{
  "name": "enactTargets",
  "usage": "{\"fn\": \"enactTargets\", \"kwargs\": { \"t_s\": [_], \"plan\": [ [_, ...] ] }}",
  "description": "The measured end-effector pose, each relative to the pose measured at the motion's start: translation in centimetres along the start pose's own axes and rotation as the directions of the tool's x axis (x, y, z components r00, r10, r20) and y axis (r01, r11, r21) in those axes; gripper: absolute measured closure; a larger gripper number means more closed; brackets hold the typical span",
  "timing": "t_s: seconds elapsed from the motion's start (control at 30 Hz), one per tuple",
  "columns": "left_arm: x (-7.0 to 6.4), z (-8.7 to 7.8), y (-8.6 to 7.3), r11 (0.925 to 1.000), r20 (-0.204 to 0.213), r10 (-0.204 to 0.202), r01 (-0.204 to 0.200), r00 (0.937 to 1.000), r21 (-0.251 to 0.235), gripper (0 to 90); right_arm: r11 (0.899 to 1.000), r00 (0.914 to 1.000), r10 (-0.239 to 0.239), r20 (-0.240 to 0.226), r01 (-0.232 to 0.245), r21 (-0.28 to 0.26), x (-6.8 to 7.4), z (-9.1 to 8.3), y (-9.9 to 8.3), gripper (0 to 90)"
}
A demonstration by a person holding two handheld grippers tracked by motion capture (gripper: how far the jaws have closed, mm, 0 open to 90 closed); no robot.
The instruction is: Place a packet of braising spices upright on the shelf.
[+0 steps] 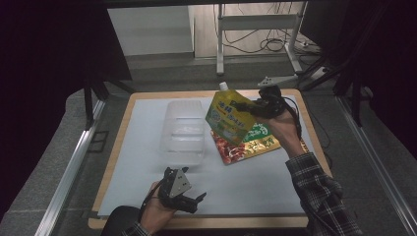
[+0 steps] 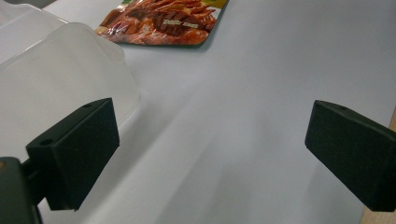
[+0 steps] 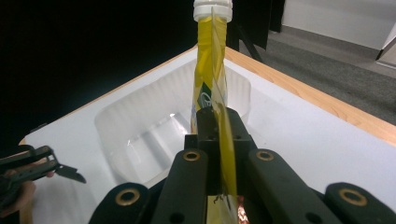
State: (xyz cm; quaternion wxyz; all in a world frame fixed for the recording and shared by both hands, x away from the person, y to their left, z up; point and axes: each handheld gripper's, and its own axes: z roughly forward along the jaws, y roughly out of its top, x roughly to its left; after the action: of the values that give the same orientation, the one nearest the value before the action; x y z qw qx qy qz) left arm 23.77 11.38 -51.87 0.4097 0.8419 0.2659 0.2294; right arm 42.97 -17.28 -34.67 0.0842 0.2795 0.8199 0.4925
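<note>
My right gripper (image 1: 244, 106) holds a yellow spouted pouch (image 1: 224, 118) with a white cap in the air, over the table's back right. In the right gripper view the jaws of my right gripper (image 3: 219, 128) are shut on the pouch's (image 3: 210, 60) thin edge, with the spout pointing up. Beyond and below it lies a clear plastic container (image 3: 149, 135), also in the high view (image 1: 184, 130). My left gripper (image 1: 195, 202) rests low near the front edge, open, with nothing between its pads (image 2: 74, 154).
A red and green snack packet (image 1: 248, 146) lies flat on the white mat (image 1: 255, 187), under the raised pouch and right of the container. The left gripper view has the container (image 2: 56, 84) at its left and the packet (image 2: 163, 21) farther off.
</note>
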Motion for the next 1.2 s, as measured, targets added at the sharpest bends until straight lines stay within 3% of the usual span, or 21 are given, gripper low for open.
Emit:
{"fn": "enactTargets", "kwargs": {
  "t_s": [1.2],
  "plan": [
    [0.4,-0.1,-0.2,0.9996,0.016,-0.025,0.025,0.9995,-0.011,2.6,0.999,0.9986,-0.031,-0.043,0.03,-0.018,-2.3,7.1,5.2,88.4]
  ]
}}
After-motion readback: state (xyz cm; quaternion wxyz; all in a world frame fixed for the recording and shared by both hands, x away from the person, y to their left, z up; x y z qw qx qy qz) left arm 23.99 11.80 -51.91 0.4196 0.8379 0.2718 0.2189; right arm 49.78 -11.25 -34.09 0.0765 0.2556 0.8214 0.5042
